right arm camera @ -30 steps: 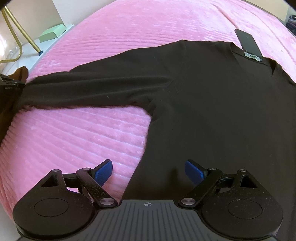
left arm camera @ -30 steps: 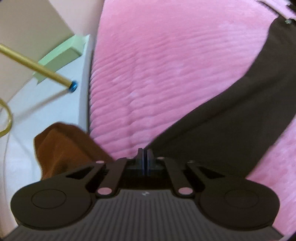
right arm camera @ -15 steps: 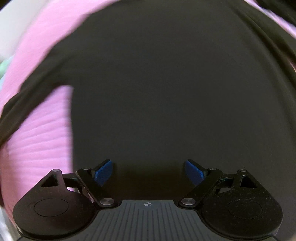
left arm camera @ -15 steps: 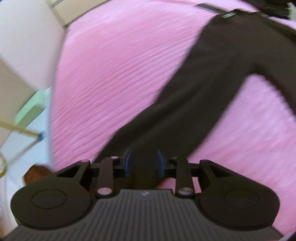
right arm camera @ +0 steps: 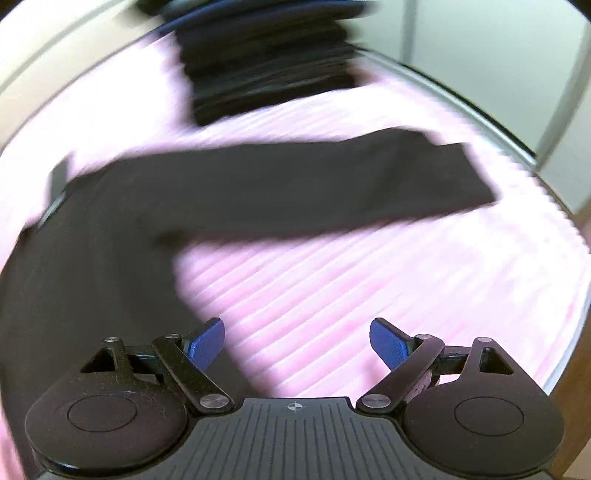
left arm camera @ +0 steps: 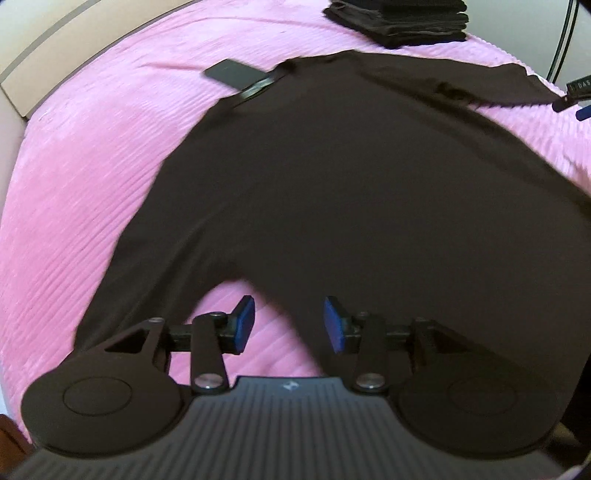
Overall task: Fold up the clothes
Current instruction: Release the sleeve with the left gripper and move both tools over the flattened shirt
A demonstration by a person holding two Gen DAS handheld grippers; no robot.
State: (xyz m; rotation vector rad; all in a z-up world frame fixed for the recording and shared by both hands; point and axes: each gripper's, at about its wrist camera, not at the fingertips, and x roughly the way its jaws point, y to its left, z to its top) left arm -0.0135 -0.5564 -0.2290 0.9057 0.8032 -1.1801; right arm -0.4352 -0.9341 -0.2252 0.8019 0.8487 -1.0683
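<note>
On the pink bedspread (left arm camera: 92,166) a black long-sleeved top (left arm camera: 351,192) lies flat, both grippers open, empty.

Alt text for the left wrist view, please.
A black long-sleeved top lies spread flat on a pink ribbed blanket. The left claw hangs open and empty over its near edge, and a stack of folded dark clothes sits behind.
</note>
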